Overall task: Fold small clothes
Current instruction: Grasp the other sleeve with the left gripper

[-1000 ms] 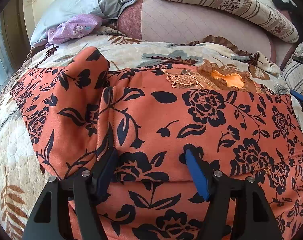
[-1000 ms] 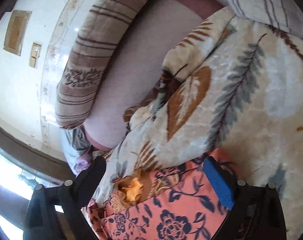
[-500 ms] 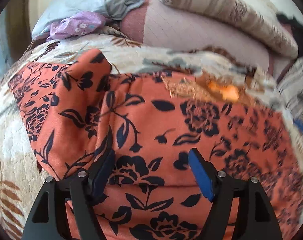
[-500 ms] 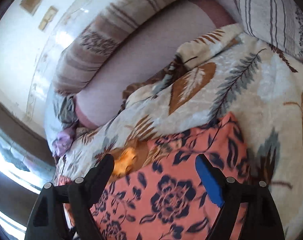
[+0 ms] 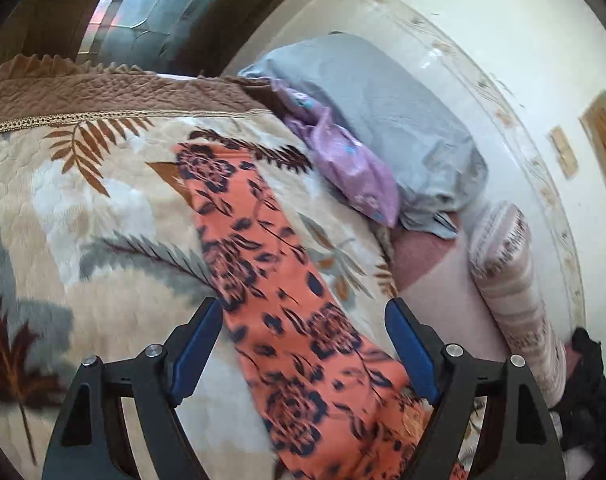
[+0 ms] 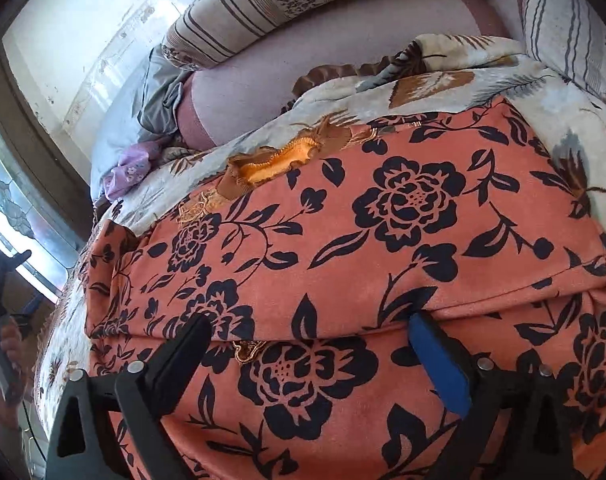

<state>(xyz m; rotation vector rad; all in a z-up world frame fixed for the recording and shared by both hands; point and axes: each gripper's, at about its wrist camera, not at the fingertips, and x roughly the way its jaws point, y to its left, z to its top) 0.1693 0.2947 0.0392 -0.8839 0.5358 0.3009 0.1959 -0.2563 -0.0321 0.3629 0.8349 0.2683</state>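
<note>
An orange garment with a dark floral print (image 6: pixel 343 248) lies spread on a leaf-patterned blanket (image 6: pixel 563 92); its near part is folded over, with a fold edge just in front of my right gripper. My right gripper (image 6: pixel 311 340) is open and empty, low over that fold. In the left wrist view the garment's left sleeve (image 5: pixel 271 288) runs as a long strip across the blanket (image 5: pixel 103 220). My left gripper (image 5: pixel 303 344) is open and empty, its fingers either side of the strip.
A grey pillow (image 5: pixel 383 120) and a purple floral cloth (image 5: pixel 343 168) lie at the bed's head. A striped bolster (image 6: pixel 303 0) and a pink cushion (image 6: pixel 323 80) line the wall. A window (image 6: pixel 7 200) is at the left.
My left gripper has swung left, from the garment's body to its left sleeve. My right gripper has moved from the garment's far right edge in over its middle fold. Both stayed open.
</note>
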